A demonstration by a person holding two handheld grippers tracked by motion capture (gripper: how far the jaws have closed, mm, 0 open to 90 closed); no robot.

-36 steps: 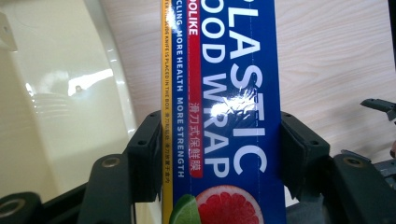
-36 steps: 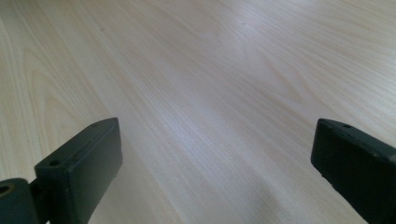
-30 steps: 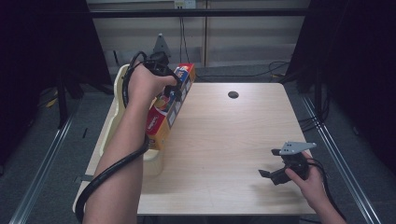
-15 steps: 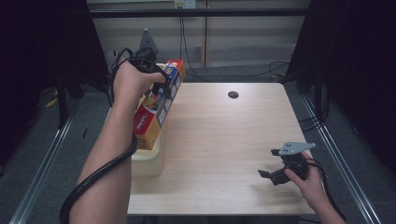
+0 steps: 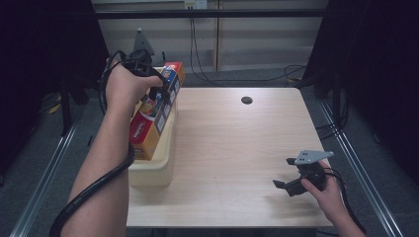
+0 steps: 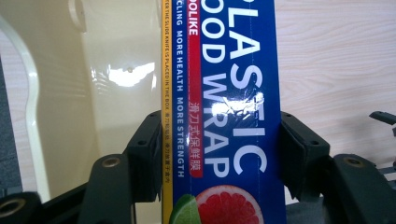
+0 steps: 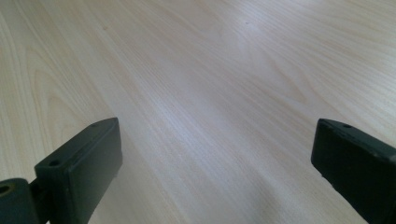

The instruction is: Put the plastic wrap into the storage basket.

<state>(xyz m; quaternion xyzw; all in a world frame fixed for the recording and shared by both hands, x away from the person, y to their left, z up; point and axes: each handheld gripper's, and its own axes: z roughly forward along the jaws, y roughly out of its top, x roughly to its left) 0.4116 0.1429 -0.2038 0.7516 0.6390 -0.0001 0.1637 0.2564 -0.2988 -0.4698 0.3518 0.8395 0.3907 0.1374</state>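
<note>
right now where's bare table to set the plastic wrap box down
Free: the wide wood between the cream bin and the right gripper, up to the dark hole at the far edge. Crowded: the left edge, where the left gripper holds the plastic wrap box over the bin.

The left gripper clamps a blue plastic wrap box, one black jaw pressed against each long side. Behind the box lies a cream plastic bin, and pale wooden table shows on the right
</note>
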